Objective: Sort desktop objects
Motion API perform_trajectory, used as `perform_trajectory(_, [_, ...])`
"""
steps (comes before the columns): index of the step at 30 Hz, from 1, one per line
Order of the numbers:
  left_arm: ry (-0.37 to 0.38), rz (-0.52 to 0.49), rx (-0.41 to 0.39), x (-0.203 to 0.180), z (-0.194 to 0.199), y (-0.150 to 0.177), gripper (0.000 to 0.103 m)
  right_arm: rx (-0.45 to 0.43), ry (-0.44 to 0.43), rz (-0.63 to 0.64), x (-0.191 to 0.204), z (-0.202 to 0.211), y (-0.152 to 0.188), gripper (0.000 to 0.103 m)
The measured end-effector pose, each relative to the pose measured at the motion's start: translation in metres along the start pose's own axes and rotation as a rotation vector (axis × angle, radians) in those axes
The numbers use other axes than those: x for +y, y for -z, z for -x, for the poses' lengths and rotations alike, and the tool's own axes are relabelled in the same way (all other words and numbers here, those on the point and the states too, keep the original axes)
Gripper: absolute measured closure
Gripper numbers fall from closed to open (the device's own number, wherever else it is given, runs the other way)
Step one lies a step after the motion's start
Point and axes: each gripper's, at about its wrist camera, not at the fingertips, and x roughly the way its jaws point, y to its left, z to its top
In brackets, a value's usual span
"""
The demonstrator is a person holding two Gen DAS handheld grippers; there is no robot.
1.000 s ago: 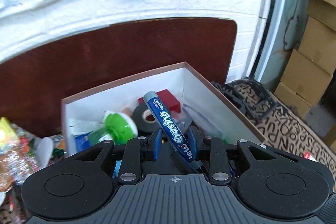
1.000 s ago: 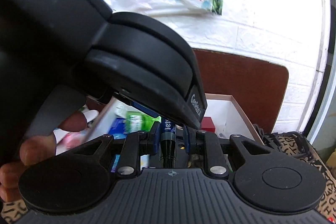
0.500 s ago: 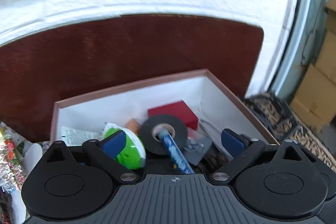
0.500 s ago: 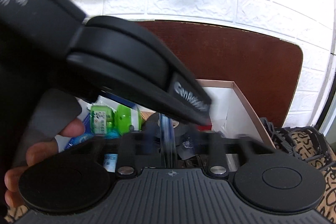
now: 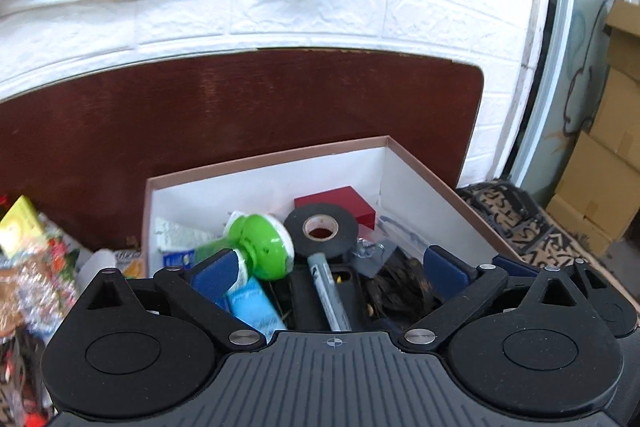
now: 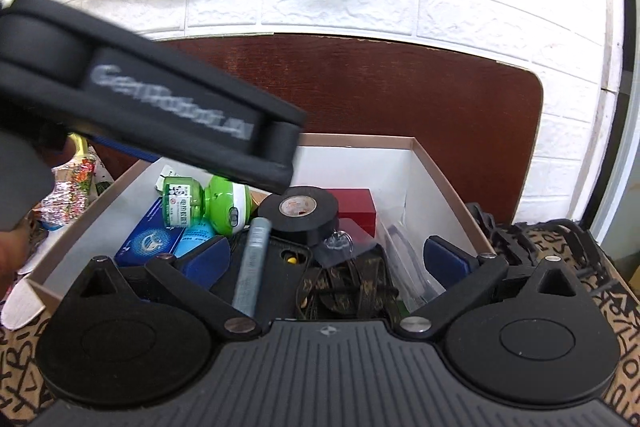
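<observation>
Both grippers are hanging over the box (image 5: 432,183); left gripper (image 5: 328,267) has its blue pads spread wide with nothing pinched, and the right gripper (image 6: 326,255) is opening at this moment, pads also well apart and not pressing on anything. Sitting between the jaws, down in the box, is a grey marker pen (image 5: 330,293) lying loose on top of the pile; its far end is right by the black tape roll (image 5: 321,231). Left of that there's a green bottle thing (image 5: 260,247) on its side; behind the tape a red box (image 5: 340,203) near the back wall; blue packets (image 6: 150,241) on the left side, and some dark patterned strap (image 6: 352,287) near the front. From the right wrist view the left gripper's black body cuts across the upper left, a bit blurred; dark brown table (image 5: 240,107) behind the box.
</observation>
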Motion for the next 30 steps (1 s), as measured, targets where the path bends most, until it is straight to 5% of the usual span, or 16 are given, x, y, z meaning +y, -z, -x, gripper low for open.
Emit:
perform_trajectory(6, [-0.028, 0.032, -0.040, 0.006, 0.049, 0.027, 0.000, -0.001, -0.016, 0.026, 0.002, 0.011, 0.001, 0.000])
perform_trajectory(17, [-0.067, 0.082, 0.001, 0.005, 0.110, 0.092, 0.000, 0.038, -0.025, 0.078, 0.032, 0.090, 0.023, 0.000])
perform_trajectory(30, [-0.126, 0.048, 0.018, -0.009, 0.142, 0.106, 0.000, 0.059, 0.035, 0.099, 0.041, 0.126, 0.032, 0.000])
